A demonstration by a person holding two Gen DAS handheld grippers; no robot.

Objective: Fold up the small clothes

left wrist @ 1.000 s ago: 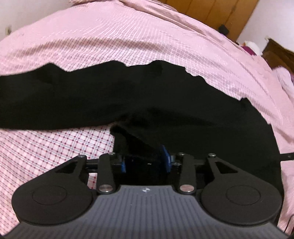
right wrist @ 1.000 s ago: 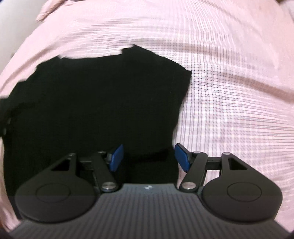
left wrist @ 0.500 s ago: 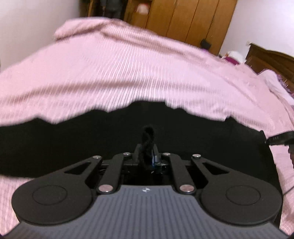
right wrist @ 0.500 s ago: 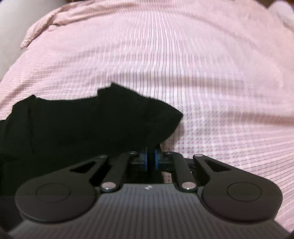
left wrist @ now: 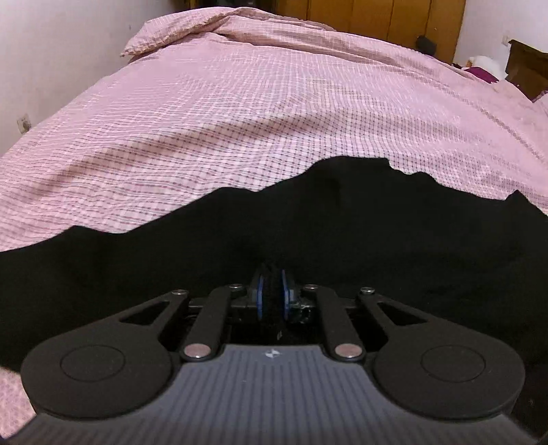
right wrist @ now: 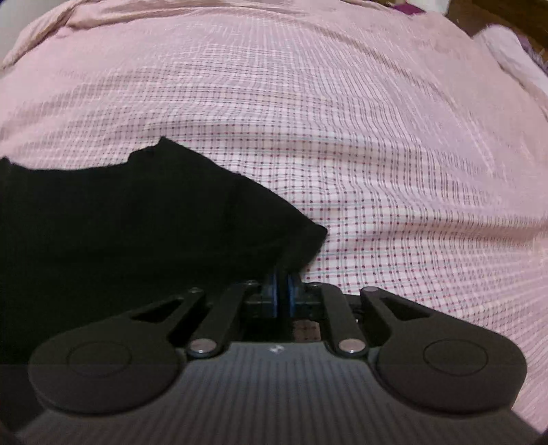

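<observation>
A black garment [left wrist: 342, 232] lies spread on the pink checked bed cover [left wrist: 274, 102]. In the left wrist view it fills the lower half, with a wavy far edge. My left gripper [left wrist: 272, 277] has a fold of this black cloth pinched between its blue pads, and its jaws are opening slightly. In the right wrist view the garment [right wrist: 120, 222] covers the left side and ends in a rounded corner. My right gripper [right wrist: 282, 274] is shut on the cloth at that corner, lifting it a little off the bed cover [right wrist: 376, 137].
A white wall [left wrist: 51, 51] runs along the bed's left side. Wooden wardrobe doors [left wrist: 376, 17] stand beyond the far end. A dark wooden headboard [left wrist: 527, 68] and a purple item [left wrist: 483, 72] sit at the far right.
Both grippers went from open over the garment to shut on its near edge. Both views now tilt up, and the cloth has bunched and risen at each grip.
</observation>
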